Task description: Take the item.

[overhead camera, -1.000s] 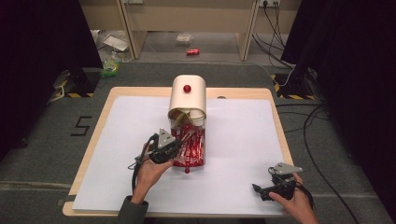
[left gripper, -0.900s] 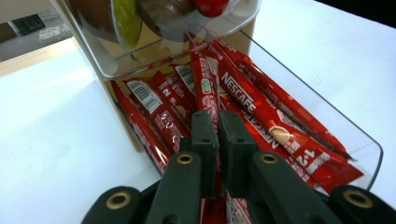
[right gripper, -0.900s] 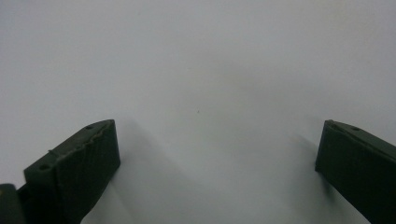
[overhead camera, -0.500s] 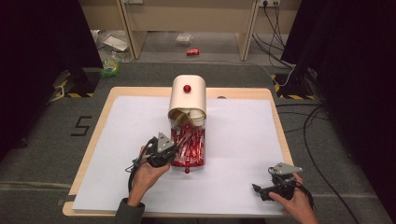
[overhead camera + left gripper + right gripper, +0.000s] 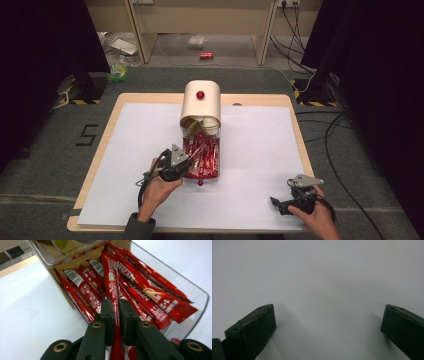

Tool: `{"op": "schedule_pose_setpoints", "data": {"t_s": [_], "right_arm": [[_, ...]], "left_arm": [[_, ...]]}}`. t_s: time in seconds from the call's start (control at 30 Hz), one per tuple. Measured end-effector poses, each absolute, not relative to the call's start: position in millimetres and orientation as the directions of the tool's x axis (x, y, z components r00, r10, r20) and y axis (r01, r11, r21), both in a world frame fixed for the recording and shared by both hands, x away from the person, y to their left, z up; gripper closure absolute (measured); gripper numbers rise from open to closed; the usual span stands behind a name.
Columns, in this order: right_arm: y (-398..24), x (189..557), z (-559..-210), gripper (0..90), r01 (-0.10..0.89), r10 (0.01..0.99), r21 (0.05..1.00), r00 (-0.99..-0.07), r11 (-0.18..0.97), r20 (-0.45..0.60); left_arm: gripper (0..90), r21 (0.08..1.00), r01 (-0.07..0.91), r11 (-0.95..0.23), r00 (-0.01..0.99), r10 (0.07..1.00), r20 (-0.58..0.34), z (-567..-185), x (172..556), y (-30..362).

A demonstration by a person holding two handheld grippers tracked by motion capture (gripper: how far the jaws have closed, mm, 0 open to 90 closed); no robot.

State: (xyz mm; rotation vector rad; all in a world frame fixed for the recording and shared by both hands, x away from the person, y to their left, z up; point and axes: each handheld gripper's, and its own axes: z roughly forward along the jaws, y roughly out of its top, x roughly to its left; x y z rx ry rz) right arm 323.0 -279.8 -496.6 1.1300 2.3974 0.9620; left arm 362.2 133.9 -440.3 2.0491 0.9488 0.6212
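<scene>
You are clamping your left gripper [image 5: 116, 312] on one red coffee stick [image 5: 111, 280] in the clear tray [image 5: 197, 293], your hand having edged back from it toward you, so the draw-out is beginning, while your right gripper [image 5: 328, 322] is resting wide open over the white sheet [image 5: 317, 270].

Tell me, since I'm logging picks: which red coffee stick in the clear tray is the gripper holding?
The upright middle stick, pinched between the left gripper jaws; the other sticks lie loose beside it.

Recording lab, black curtains [image 5: 45, 50] (both sides), hazard-taped stands [image 5: 80, 90], trailing cables [image 5: 335, 145]
</scene>
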Motion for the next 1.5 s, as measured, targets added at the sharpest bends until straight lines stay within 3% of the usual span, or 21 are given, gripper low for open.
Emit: {"op": "schedule_pose_setpoints", "data": {"t_s": [0.67,1.5], "right_arm": [[-279.8,323.0,-496.6,0.3,0.556,0.772,0.692,-0.636,0.460,-0.003],[-279.8,322.9,-496.6,0.3,0.556,0.772,0.692,-0.636,0.461,-0.003]], "left_arm": [[81.9,0.844,0.408,-0.349,0.624,0.781,0.021,-423.0,330.0,170.4],[81.8,0.860,0.448,-0.244,0.470,0.883,0.006,-430.3,324.1,234.1]]}}
